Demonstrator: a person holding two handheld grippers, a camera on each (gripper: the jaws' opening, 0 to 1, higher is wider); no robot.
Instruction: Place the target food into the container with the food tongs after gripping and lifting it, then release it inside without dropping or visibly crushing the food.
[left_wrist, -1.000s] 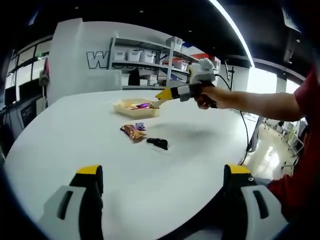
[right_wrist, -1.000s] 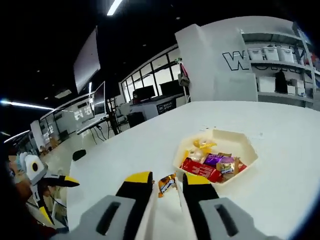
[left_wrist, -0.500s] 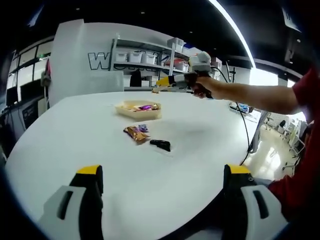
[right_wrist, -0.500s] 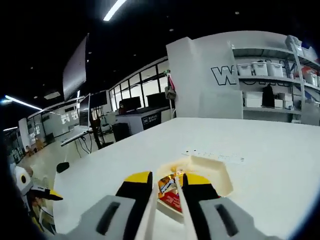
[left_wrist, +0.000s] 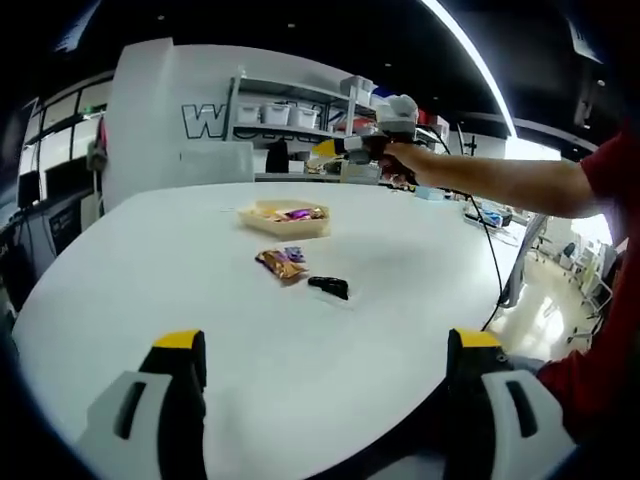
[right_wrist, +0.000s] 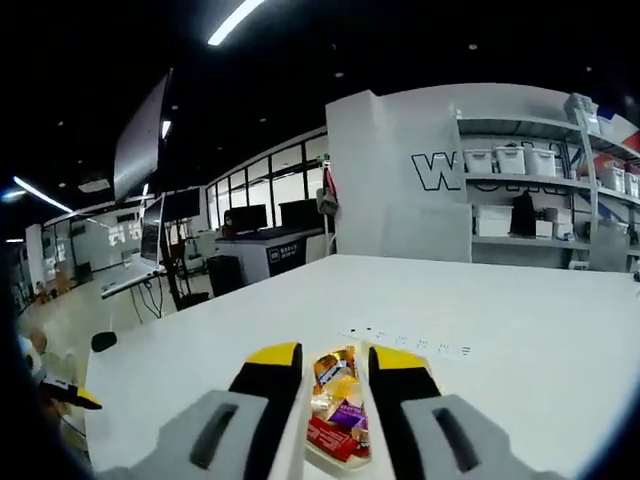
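Right gripper (right_wrist: 335, 372) risen above container (left_wrist: 284, 216); candy (right_wrist: 333, 366) label unreadable

The right gripper (left_wrist: 322, 148) has risen above the container (left_wrist: 284, 217) (candy (right_wrist: 334, 367) still clamped).

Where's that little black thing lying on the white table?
In the left gripper view, the small black object lies on the white table, just right of the loose snack packets and nearer the camera than the food tray.

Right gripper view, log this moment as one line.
right gripper: shut on tongs | tongs: holding candy | position: above tray | left gripper: open, idle
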